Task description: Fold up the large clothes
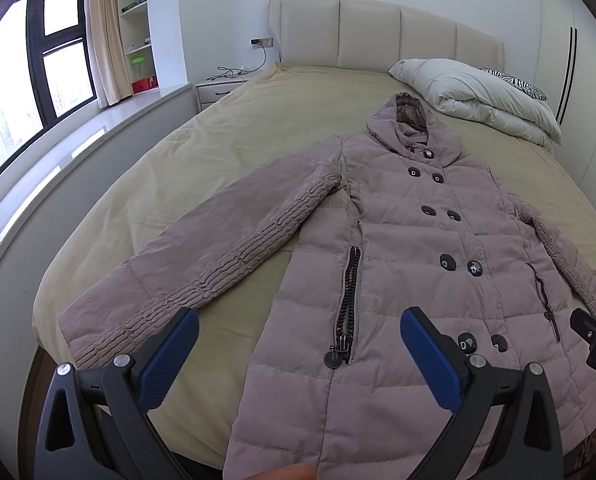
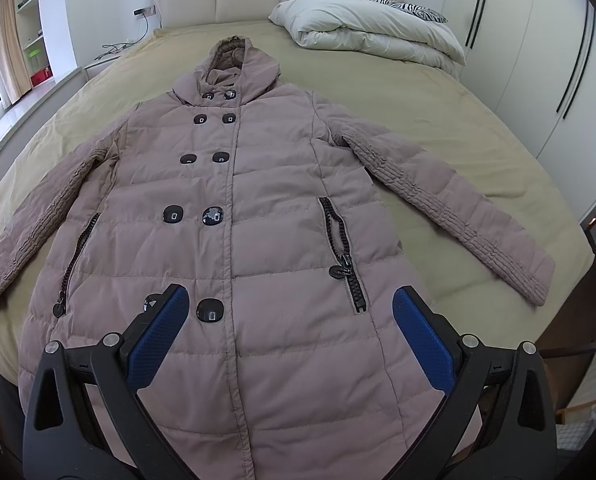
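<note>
A long mauve quilted hooded coat [image 1: 402, 240] lies flat, front up, on the bed, hood toward the headboard, both sleeves spread out; it also shows in the right wrist view [image 2: 273, 208]. It has two rows of black buttons and two zip pockets. My left gripper [image 1: 298, 344] is open and empty, above the coat's lower left edge near the left pocket zip [image 1: 348, 300]. My right gripper [image 2: 289, 320] is open and empty, above the coat's lower front. The right gripper's tip also shows at the edge of the left wrist view [image 1: 594, 340].
The bed [image 1: 225, 128] has a beige cover and a padded headboard [image 1: 378, 32]. A folded white duvet [image 1: 478, 96] and a zebra pillow [image 1: 514, 84] lie at the head. A nightstand [image 1: 217, 90] with cables, a window ledge [image 1: 77, 152] and wardrobe doors [image 2: 538, 80] flank the bed.
</note>
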